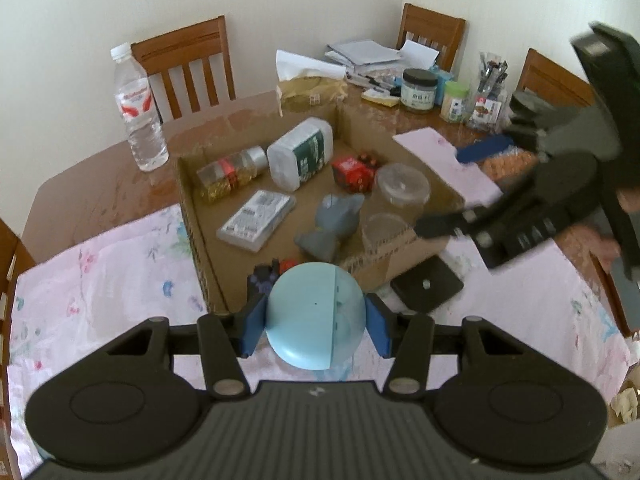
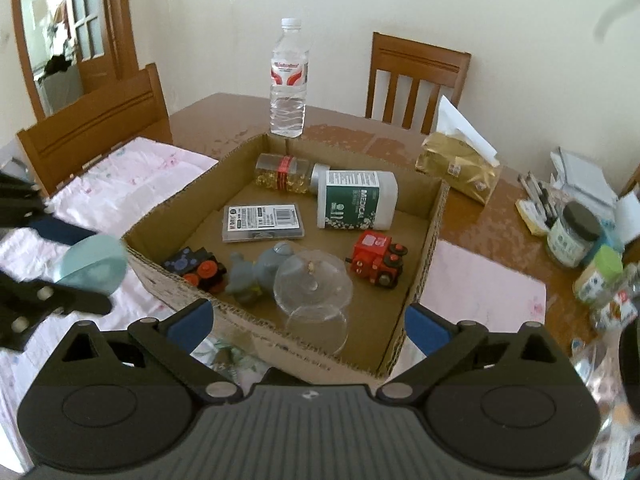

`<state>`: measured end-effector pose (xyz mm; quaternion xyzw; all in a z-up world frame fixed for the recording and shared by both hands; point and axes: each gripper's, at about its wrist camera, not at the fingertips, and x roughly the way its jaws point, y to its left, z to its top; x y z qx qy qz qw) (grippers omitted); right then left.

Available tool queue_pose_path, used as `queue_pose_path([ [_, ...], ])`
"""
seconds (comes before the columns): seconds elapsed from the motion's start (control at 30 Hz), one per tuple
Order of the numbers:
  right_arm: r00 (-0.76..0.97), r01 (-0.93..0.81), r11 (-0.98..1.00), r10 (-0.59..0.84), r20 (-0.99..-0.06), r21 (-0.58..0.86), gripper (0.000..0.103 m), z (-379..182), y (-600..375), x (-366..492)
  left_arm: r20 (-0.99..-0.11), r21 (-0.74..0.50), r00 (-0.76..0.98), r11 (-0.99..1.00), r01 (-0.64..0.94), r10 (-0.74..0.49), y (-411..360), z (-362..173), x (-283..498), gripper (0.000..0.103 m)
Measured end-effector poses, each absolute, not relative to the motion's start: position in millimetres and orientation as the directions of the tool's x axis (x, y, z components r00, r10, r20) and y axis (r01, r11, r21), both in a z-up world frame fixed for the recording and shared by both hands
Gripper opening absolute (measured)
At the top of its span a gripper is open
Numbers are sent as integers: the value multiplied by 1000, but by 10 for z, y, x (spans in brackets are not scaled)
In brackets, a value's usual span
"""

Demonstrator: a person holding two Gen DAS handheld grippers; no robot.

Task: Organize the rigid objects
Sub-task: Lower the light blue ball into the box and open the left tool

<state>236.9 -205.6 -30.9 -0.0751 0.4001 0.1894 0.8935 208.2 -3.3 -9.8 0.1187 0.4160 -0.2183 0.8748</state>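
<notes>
My left gripper [image 1: 317, 326] is shut on a pale blue round capsule [image 1: 308, 304], held above the near edge of a shallow cardboard box [image 1: 192, 216]. The right wrist view shows that same capsule [image 2: 98, 264] at the box's [image 2: 430, 232] left corner. In the box lie a gold-capsule bottle [image 2: 284, 174], a white medical bottle [image 2: 356, 200], a clear case [image 2: 262, 223], a red toy train [image 2: 376, 258], a dark toy train [image 2: 198, 266], a grey figure [image 2: 256, 272] and clear round containers [image 2: 314, 280]. My right gripper [image 2: 308, 322] stands open and empty over the box's near wall.
A water bottle [image 2: 289, 80] stands behind the box. A gold tissue pack [image 2: 460, 168], jars [image 2: 574, 232] and pens crowd the table's right side. A black square plate [image 1: 426, 286] lies on the pink cloth [image 1: 108, 280]. Wooden chairs [image 2: 416, 76] ring the table.
</notes>
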Motion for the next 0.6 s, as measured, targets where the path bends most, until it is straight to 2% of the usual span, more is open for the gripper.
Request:
queue_pose_path([
  [0.3,609,-298,950,261,-749,89,103,-298,-2183,2086,-764,37,578,875,484,-287,-252,8,2644,52],
  [0.6,594,-225,970,215,-775,97,103,-318,-2268,1992,-775,56,572,873,485,-268,-509,-153,3268,52],
])
